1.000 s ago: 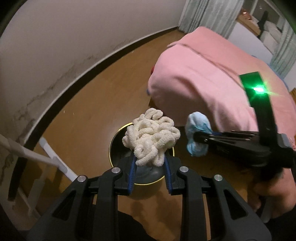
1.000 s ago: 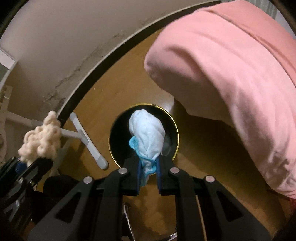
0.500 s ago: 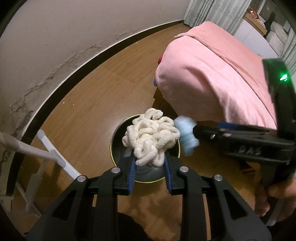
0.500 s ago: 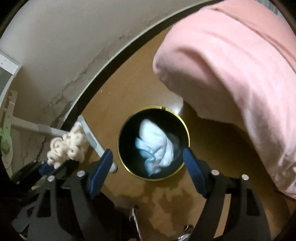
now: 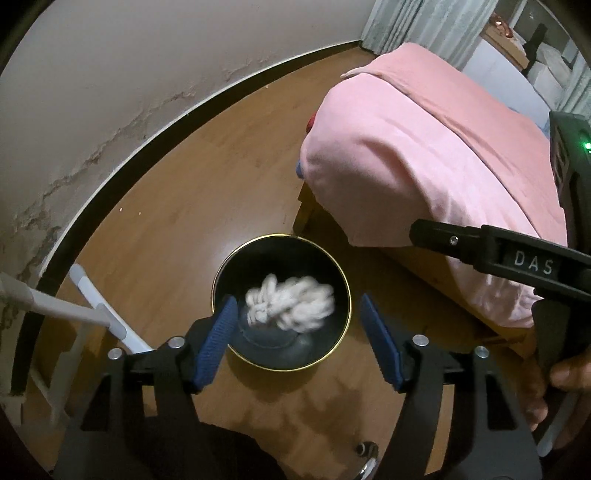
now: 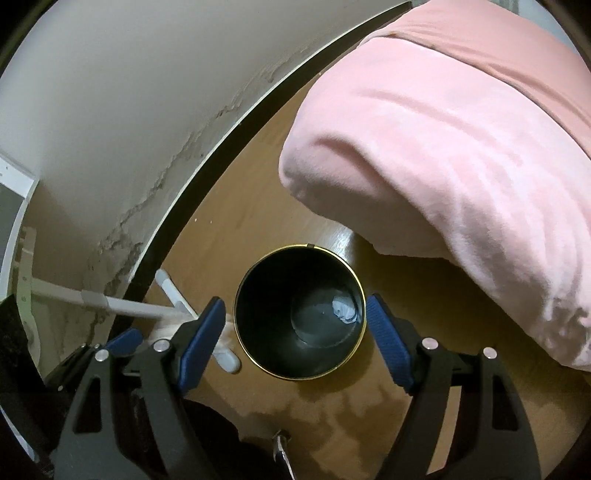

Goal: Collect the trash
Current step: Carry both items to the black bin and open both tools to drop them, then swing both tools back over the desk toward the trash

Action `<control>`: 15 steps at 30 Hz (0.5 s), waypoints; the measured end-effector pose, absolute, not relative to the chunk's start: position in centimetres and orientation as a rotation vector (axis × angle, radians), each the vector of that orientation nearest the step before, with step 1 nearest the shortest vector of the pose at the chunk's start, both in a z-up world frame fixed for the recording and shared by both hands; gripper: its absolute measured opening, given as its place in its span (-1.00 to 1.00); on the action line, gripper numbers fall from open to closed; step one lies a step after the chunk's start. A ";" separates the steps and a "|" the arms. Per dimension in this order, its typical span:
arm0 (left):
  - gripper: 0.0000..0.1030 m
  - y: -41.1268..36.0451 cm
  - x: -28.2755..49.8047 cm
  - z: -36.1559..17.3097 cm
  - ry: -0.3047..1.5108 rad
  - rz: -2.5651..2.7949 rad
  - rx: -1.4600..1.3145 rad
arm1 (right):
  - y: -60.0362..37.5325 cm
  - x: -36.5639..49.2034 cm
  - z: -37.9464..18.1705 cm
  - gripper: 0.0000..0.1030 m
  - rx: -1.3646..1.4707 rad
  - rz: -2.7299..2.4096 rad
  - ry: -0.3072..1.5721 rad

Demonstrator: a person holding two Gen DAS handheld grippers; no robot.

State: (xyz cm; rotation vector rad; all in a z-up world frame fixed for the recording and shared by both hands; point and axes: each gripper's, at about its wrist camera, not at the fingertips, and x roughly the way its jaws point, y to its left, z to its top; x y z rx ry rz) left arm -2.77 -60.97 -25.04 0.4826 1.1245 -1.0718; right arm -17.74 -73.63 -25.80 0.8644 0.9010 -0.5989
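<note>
Left gripper (image 5: 297,339): black frame, silver screws, ribbed blue pads (image 5: 218,338). Right gripper (image 6: 295,338) matches, lettered "DAS".

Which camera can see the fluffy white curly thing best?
The left wrist view: the blurry cream curly yarn clump shows whole over the black gold-rimmed round bin, between the open left gripper. The right wrist view does not clearly show it.

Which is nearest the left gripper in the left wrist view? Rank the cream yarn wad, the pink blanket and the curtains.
From the left gripper:
1. Cream yarn wad, blurred, just ahead between the open fingers, over the black bin.
2. Pink blanket, ahead to the right, on the bed.
3. Curtains, farthest, at the room's far end.
</note>
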 end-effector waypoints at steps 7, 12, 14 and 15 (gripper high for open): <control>0.51 -60.6 -4.2 -22.7 1.087 -1.105 0.500 | -74.1 -18.9 -24.8 0.48 0.864 -0.623 0.884; 0.78 -58.9 -6.3 -18.2 1.007 -1.127 0.510 | -73.8 -19.9 -21.4 0.65 0.798 -0.667 0.867; 0.80 -57.5 -7.0 -15.6 0.965 -1.144 0.508 | -73.0 -20.2 -18.8 0.73 0.741 -0.680 0.840; 0.81 -56.6 -7.2 -14.3 0.948 -1.147 0.503 | -72.5 -20.3 -17.8 0.75 0.721 -0.678 0.826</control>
